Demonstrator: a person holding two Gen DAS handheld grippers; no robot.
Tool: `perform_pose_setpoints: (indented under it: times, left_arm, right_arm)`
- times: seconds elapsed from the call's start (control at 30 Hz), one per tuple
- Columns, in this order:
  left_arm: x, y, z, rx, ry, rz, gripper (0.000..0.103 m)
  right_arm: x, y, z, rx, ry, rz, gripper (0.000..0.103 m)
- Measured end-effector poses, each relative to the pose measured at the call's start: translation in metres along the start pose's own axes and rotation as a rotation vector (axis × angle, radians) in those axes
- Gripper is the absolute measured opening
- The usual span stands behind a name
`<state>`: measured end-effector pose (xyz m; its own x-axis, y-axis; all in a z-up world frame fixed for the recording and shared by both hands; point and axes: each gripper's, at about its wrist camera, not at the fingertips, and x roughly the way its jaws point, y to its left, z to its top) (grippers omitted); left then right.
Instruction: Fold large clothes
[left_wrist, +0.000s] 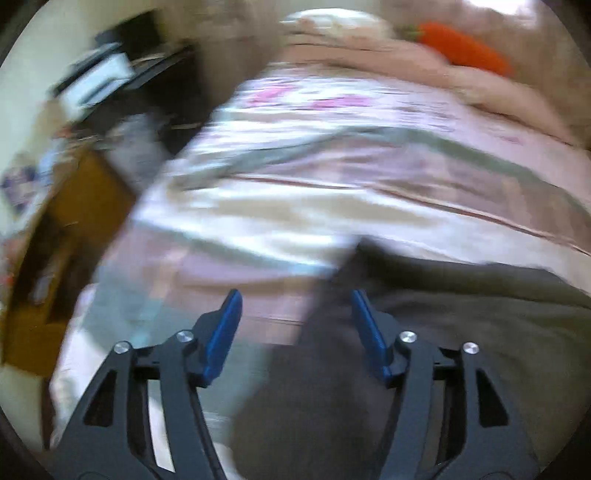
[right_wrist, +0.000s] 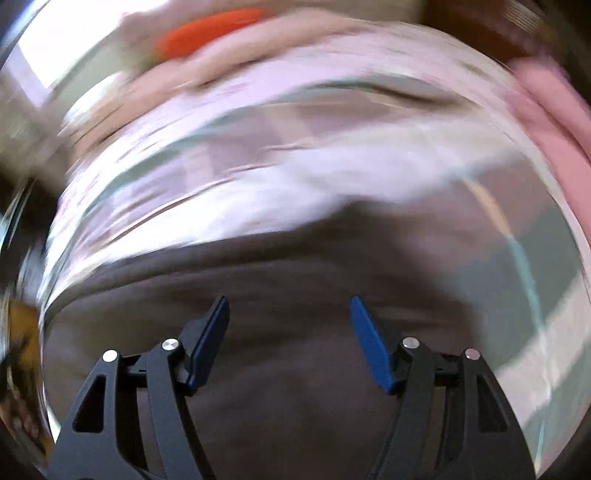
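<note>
Blue fingertips (left_wrist: 232, 306) fill the bottom of the left view, spread wide with nothing between them: the left gripper (left_wrist: 293, 310) is open and empty. Same on the other side, where the right gripper (right_wrist: 290, 314) has its jaws parted and grips nothing. Both pictures are badly smeared, so fine detail is lost.

Under both tools lies the garment (right_wrist: 295, 369), dark brown-grey, spread on the bed (left_wrist: 295, 206) and taking up the 6 o'clock half of the right view. In the left view the garment (left_wrist: 461, 332) sits from 6 to 4 o'clock, its edge running just under the left gripper's right finger. That looks deliberate: one tool at each end of the cloth's near side, jaws ready to take a hem or corner. I judge the fold not yet started, since neither tool has cloth in it.

Only the left view shows the room at 9 to 11 o'clock, with dark furniture (left_wrist: 122, 70) and something wooden (left_wrist: 74, 221), plus bare sheet left of the garment. Only the right view shows a pink cloth (right_wrist: 554, 122) at 2 o'clock. Both catch an orange thing (left_wrist: 465, 48) far up the bed, at 1 o'clock left and 11 o'clock right.
</note>
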<state>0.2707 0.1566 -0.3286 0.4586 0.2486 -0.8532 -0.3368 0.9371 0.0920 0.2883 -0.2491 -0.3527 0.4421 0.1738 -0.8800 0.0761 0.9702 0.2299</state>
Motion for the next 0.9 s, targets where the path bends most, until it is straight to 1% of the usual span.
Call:
perform_pose_setpoints:
  times: [0.03,0.07,0.1,0.13,0.17,0.2,0.23,0.27,0.3,0.33,0.37,0.4,0.43,0.47,0.5,0.53,0.57,0.6,0.63,0.67,0.7,0.73,0.77,0.83,0.87,0.9]
  left_arm:
    - [0.000,-0.025,-0.001,0.033,0.025,-0.092,0.065]
    - [0.002,-0.047,-0.002,0.048,0.055,-0.168,0.065]
    - [0.007,-0.061,-0.002,0.054,0.072,-0.199,0.066]
    - [0.014,-0.072,-0.003,0.060,0.089,-0.205,0.066]
    - [0.027,-0.076,-0.006,0.060,0.113,-0.172,0.067]
    - [0.035,-0.074,-0.009,0.044,0.135,-0.153,0.069]
    - [0.048,-0.060,-0.012,-0.004,0.171,-0.145,0.069]
    - [0.056,-0.040,-0.013,-0.051,0.188,-0.133,0.070]
    - [0.060,-0.024,-0.014,-0.064,0.188,-0.089,0.070]
    - [0.065,-0.004,-0.014,-0.057,0.187,-0.008,0.070]
    - [0.069,0.014,-0.017,-0.058,0.190,0.029,0.070]
    - [0.075,0.043,-0.021,-0.077,0.207,0.069,0.076]
    - [0.077,0.057,-0.025,-0.097,0.217,0.071,0.081]
    - [0.074,0.076,-0.030,-0.126,0.224,0.063,0.083]
    - [0.069,0.093,-0.034,-0.158,0.219,0.046,0.083]
    - [0.058,0.102,-0.037,-0.177,0.197,0.028,0.081]
    - [0.037,0.102,-0.039,-0.171,0.150,0.027,0.076]
    - [0.017,0.096,-0.043,-0.156,0.113,0.021,0.071]
    - [-0.009,0.082,-0.048,-0.129,0.067,-0.020,0.071]
    - [-0.028,0.065,-0.053,-0.097,0.037,-0.083,0.072]
    - [-0.041,0.050,-0.060,-0.066,0.018,-0.124,0.073]
    - [-0.053,0.034,-0.070,-0.026,0.001,-0.159,0.073]
    - [-0.063,0.010,-0.085,0.021,0.001,-0.201,0.074]
    - [-0.056,-0.021,-0.103,0.078,0.065,-0.253,0.075]
    - [-0.043,-0.036,-0.116,0.108,0.123,-0.251,0.074]
    - [-0.032,-0.038,-0.123,0.112,0.156,-0.220,0.074]
  right_arm:
    - [0.000,0.026,-0.002,-0.056,0.007,0.030,0.069]
    - [0.005,0.062,-0.005,-0.131,0.015,0.055,0.069]
    - [0.011,0.090,-0.009,-0.198,0.014,0.057,0.070]
    - [0.016,0.106,-0.009,-0.243,0.003,0.052,0.076]
    - [0.022,0.118,-0.012,-0.293,-0.005,0.035,0.078]
    - [0.027,0.121,-0.010,-0.320,-0.002,0.010,0.079]
    - [0.034,0.111,-0.009,-0.321,0.011,0.002,0.081]
    - [0.036,0.091,-0.004,-0.284,0.018,-0.002,0.083]
    - [0.036,0.058,0.003,-0.218,0.018,-0.026,0.085]
    - [0.037,0.039,0.009,-0.164,0.019,-0.055,0.086]
    - [0.039,0.010,0.013,-0.088,0.028,-0.101,0.088]
    - [0.040,-0.037,0.016,0.013,0.049,-0.169,0.091]
    - [0.041,-0.067,0.015,0.070,0.068,-0.228,0.091]
    - [0.039,-0.097,0.012,0.116,0.081,-0.302,0.091]
    - [0.032,-0.122,0.008,0.146,0.076,-0.358,0.091]
    - [0.024,-0.136,0.004,0.165,0.057,-0.373,0.088]
    - [0.008,-0.144,-0.002,0.180,0.020,-0.358,0.086]
    - [-0.007,-0.145,-0.007,0.179,-0.019,-0.324,0.084]
    - [-0.031,-0.133,-0.019,0.148,-0.068,-0.255,0.084]
    - [-0.038,-0.120,-0.027,0.116,-0.079,-0.208,0.084]
    - [-0.051,-0.089,-0.045,0.037,-0.086,-0.116,0.084]
    - [-0.058,-0.065,-0.059,-0.020,-0.085,-0.058,0.084]
    - [-0.059,-0.038,-0.078,-0.081,-0.068,-0.003,0.084]
    - [-0.051,-0.008,-0.107,-0.155,-0.014,0.030,0.084]
    - [-0.040,-0.002,-0.117,-0.175,0.009,0.020,0.084]
    - [-0.032,-0.005,-0.121,-0.164,0.026,-0.007,0.084]
